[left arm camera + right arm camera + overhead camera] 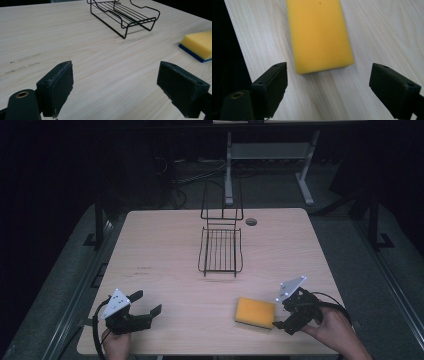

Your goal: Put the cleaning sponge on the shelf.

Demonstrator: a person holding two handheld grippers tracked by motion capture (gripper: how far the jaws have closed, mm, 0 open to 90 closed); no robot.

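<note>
Desk layout: rack at the back, sponge at the front right, a gripper at each front corner.

The wire rack stands on the desk toward the far middle, with a small round hole in the desk just behind it to the right. The sponge lies flat near the front edge, right of centre and well apart from the rack. The right gripper sits just right of the sponge, its jaws wide and facing it. The left gripper sits at the front left corner, far from both.
</note>
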